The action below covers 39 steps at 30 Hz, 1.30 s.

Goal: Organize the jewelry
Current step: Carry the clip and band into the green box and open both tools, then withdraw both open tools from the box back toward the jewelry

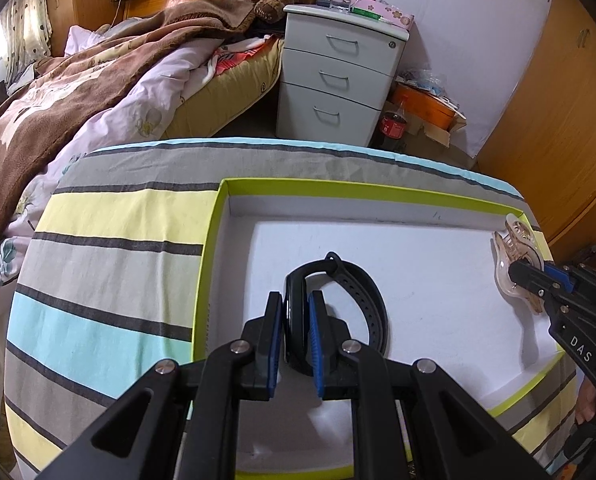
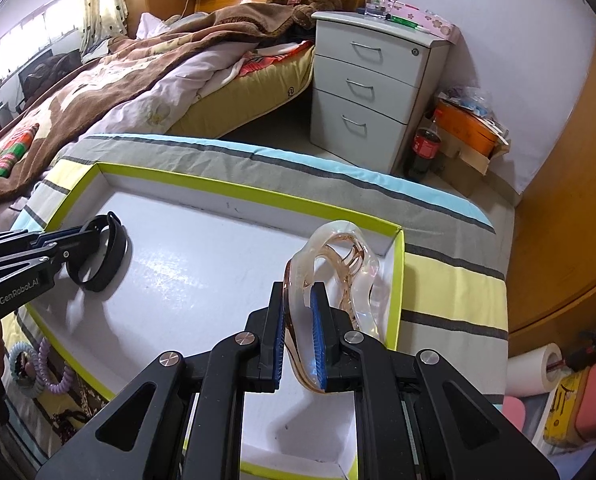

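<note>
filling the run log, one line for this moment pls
left gripper: shut on wristband | right gripper: shut on hair claw | both over tray

Bright window daylight from the left, soft shadows, glare on the tray floor (image 2: 186, 276), fisheye-curved edges

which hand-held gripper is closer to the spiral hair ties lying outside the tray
Left. The left hand-held gripper, shut on the black wristband, sits at the tray's left side above the spiral hair ties. The right hand-held gripper holds the clear hair claw by the opposite wall.
</note>
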Tool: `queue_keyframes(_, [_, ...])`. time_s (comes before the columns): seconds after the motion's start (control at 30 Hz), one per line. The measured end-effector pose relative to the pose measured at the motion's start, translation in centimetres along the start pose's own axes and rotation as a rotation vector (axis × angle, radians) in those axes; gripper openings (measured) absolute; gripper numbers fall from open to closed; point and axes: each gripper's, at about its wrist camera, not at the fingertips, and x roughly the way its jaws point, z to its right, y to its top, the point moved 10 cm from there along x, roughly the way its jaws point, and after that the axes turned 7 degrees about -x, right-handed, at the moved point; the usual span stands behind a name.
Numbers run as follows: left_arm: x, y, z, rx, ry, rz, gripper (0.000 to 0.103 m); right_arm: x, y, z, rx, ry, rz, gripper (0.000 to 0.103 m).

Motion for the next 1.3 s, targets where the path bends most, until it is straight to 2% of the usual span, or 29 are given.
queue_keyframes(0.3, [0.2,0.1,-0.4,-0.006,0.007,-0.001,0.015,-0.3,0.4,0.2,-0.009,-0.024,0.009,0.013])
queue_keyframes(0.6, [-0.6,0.3,-0.7,-0.02,0.01,0.014,0.034,-1.6,0.9,-0.4,-0.027,-0.035,0.053,0.016])
queue_keyframes(0.87, [-3.0,-0.1,-0.1,-0.022,-0.016,0.037,0.054,-4.0,0.9,-0.9,-0.004,-0.029,0.095,0.022])
queue_keyframes(1.1, [-6.4,-0.9,0.1,-0.011,-0.025,0.081,0.059,-6.8,0.4,-1.7,0.029,-0.012,0.143,0.022])
queue_keyframes(1.3, [-9.1,-2.0,-0.3,-0.004,-0.022,0.114,0.06,-9.3,-0.7,-2.7,0.05,-0.001,0.182,0.022])
